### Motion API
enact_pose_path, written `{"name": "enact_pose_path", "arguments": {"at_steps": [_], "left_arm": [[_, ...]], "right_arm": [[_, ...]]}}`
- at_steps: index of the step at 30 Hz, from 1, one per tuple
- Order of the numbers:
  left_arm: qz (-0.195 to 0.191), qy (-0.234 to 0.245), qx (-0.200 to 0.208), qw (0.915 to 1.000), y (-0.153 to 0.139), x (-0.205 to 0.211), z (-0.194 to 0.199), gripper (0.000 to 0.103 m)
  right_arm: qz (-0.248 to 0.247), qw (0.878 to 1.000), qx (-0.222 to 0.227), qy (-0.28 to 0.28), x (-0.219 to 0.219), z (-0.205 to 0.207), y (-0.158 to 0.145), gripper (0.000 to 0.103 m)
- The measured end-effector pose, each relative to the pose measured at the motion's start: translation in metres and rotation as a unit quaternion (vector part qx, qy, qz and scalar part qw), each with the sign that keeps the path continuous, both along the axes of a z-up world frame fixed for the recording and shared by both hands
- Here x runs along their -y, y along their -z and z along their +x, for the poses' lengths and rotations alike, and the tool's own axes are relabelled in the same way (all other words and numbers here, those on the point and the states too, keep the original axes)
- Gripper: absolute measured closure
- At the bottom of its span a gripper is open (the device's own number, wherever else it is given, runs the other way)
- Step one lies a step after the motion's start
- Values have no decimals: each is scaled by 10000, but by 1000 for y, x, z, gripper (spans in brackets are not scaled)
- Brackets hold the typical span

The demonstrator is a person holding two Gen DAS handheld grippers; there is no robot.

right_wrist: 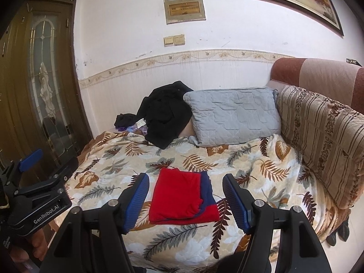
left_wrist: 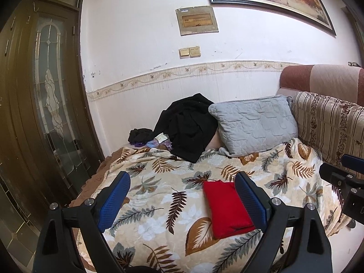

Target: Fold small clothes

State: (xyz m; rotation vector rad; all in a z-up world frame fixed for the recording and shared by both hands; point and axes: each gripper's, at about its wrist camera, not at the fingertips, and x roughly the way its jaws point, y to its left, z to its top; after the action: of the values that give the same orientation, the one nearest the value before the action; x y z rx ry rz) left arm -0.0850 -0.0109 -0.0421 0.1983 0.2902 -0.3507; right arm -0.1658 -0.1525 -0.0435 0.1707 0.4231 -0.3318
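Note:
A small red garment with a navy blue part (right_wrist: 182, 196) lies folded flat on the leaf-print blanket (right_wrist: 261, 173). In the left wrist view the red garment (left_wrist: 224, 207) lies just left of the right finger. My left gripper (left_wrist: 182, 199) is open and empty, held above the blanket to the left of the garment. My right gripper (right_wrist: 185, 200) is open and empty, with the folded garment between its fingers in view, a little beyond them. Each gripper shows at the edge of the other's view, the left gripper (right_wrist: 36, 177) and the right gripper (left_wrist: 345, 182).
A black garment heap (left_wrist: 188, 127) and small items lie at the blanket's far side by the wall. A grey pillow (left_wrist: 254, 124) leans beside a striped cushion (left_wrist: 329, 125). A dark wooden door (left_wrist: 45, 102) stands at the left. The sofa's front edge is near.

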Motion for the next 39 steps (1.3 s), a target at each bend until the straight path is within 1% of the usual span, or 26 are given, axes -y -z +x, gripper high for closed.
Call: {"name": "enact_pose_path", "arguments": {"at_steps": [8, 15, 20, 39], "left_arm": [[2, 60, 75, 10000, -5, 1, -6, 10], [-12, 97, 151, 9998, -9, 1, -10, 10], [-27, 120, 214, 9997, -13, 0, -14, 10], [-95, 103, 329, 9994, -21, -6, -20, 10]], "right_arm": [[15, 10000, 25, -4, -1, -2, -3, 32], [26, 9999, 136, 15, -3, -6, -11, 32], [-12, 9998, 197, 24, -4, -8, -14, 29], [-132, 9995, 301, -4, -10, -10, -21, 29]]}}
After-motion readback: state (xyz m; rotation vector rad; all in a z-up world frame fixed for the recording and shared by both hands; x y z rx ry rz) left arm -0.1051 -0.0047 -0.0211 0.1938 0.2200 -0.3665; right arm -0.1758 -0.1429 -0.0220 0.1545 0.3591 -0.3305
